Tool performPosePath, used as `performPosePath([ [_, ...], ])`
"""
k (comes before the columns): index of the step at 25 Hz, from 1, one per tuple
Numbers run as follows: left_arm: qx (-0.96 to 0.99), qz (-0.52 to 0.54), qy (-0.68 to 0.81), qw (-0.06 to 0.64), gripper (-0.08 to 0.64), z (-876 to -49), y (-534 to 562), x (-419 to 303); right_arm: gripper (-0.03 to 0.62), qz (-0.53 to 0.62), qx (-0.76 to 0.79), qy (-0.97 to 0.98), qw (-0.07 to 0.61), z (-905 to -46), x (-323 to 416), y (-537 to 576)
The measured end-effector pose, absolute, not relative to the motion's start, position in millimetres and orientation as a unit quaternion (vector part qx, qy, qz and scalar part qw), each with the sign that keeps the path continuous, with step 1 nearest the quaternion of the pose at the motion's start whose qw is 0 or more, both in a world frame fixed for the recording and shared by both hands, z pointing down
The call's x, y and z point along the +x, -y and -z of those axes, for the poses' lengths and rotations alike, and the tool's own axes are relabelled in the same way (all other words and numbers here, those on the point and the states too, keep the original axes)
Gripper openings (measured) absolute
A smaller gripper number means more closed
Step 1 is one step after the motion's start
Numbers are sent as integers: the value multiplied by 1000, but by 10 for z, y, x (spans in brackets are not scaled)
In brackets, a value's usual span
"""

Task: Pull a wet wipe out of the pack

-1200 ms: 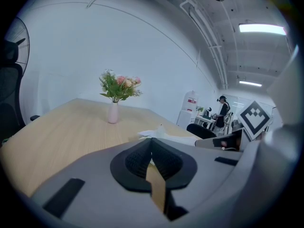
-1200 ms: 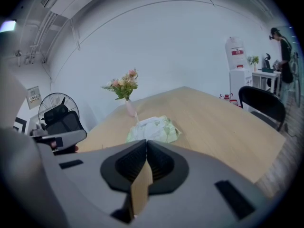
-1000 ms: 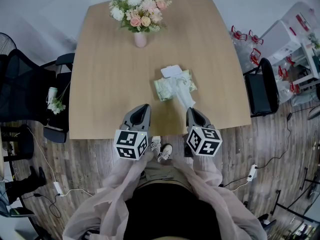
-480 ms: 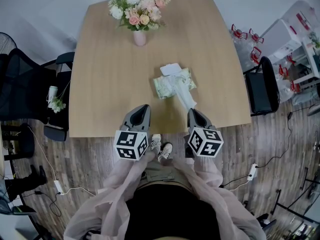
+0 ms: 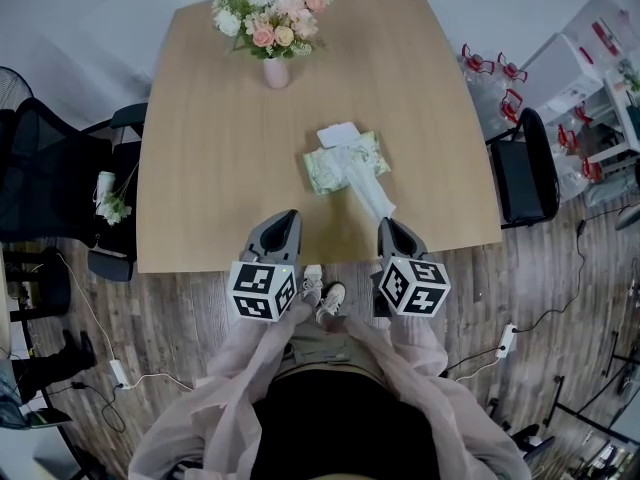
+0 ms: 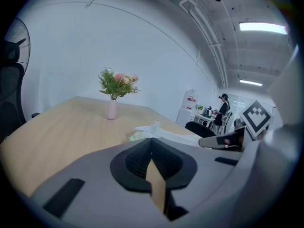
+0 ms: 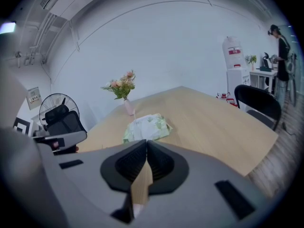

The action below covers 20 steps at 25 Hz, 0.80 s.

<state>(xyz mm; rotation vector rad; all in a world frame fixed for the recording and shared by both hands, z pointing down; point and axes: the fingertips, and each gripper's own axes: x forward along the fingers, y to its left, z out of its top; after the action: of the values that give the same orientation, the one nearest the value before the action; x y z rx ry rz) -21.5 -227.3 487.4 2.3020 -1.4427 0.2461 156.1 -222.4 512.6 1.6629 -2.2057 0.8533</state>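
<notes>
Right tool [image 5: 386,224] clamped on wet wipe [image 5: 368,190], which stretches from pack [image 5: 328,171] on desk [image 5: 220,158]. Left tool [image 5: 288,214] closed, empty.

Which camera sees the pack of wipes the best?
The head view: it looks down on the whole wipe pack, its white flap open and a wipe trailing out. The right gripper view shows the wipe pack smaller and slanted. The left gripper view catches only a low sliver of it.

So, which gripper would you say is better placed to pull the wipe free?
Right gripper: its jaws seem to pinch the wet wipe trailing from the pack; left gripper is empty.
</notes>
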Motion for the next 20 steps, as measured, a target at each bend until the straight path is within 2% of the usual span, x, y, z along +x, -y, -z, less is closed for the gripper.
performPosePath([
  [20, 833, -99, 502, 211, 9, -4935, 2133, -32, 14, -310, 592, 735, 114, -5190, 1860, 1954],
])
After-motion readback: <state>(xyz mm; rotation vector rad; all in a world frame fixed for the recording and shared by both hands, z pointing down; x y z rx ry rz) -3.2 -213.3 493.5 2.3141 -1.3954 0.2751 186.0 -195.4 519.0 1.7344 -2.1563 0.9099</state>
